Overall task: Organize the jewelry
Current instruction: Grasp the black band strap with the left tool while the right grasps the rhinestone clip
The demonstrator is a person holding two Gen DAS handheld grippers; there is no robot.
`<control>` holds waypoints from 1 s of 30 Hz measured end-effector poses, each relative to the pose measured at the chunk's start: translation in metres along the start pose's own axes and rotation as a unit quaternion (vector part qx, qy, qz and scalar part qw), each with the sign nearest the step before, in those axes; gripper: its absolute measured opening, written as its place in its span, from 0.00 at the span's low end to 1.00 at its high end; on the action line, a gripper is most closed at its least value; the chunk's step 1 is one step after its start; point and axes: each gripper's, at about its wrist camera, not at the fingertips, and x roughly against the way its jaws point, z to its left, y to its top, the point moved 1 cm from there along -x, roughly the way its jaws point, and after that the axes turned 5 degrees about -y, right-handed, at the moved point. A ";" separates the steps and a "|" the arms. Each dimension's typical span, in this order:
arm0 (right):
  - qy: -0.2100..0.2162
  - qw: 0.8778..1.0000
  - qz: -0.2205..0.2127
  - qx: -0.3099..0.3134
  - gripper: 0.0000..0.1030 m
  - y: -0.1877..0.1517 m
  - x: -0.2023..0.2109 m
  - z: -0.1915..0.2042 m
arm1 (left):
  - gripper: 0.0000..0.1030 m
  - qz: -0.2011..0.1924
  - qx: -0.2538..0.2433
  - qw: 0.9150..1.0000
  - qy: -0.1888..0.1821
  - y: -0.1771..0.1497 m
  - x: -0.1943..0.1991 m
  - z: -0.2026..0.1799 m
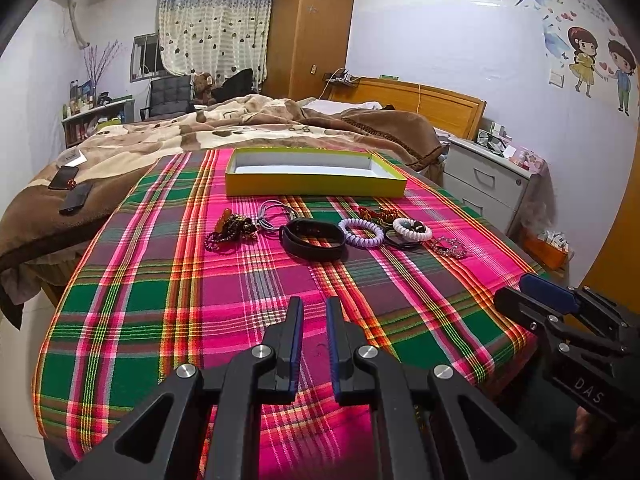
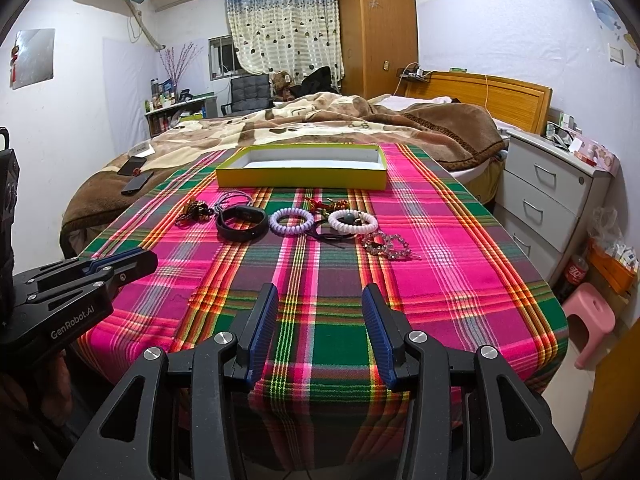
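A row of jewelry lies across the plaid cloth: a dark bead bracelet [image 1: 230, 230], a grey cord [image 1: 272, 210], a black band [image 1: 312, 238], a lilac coil tie [image 1: 361, 233], a white coil tie [image 1: 412, 229] and a crystal piece [image 1: 450, 246]. An empty yellow box [image 1: 316, 172] stands behind them. My left gripper [image 1: 313, 308] hovers near the table's front, its fingers a narrow gap apart and empty. My right gripper [image 2: 320, 300] is open and empty, short of the row. The black band [image 2: 242, 222] and crystal piece [image 2: 386, 244] show there too.
The plaid-covered table [image 1: 160, 320] drops off at the left, front and right. A bed with a brown blanket [image 1: 200, 128] and two phones [image 1: 70, 190] lies behind. A white drawer unit [image 2: 552, 196] and pink stool [image 2: 592, 320] stand at the right.
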 end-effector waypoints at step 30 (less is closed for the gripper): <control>0.014 0.997 0.076 0.005 0.43 0.039 -0.100 -0.056 | 0.29 0.080 0.054 0.995 0.001 0.056 -0.098 0.034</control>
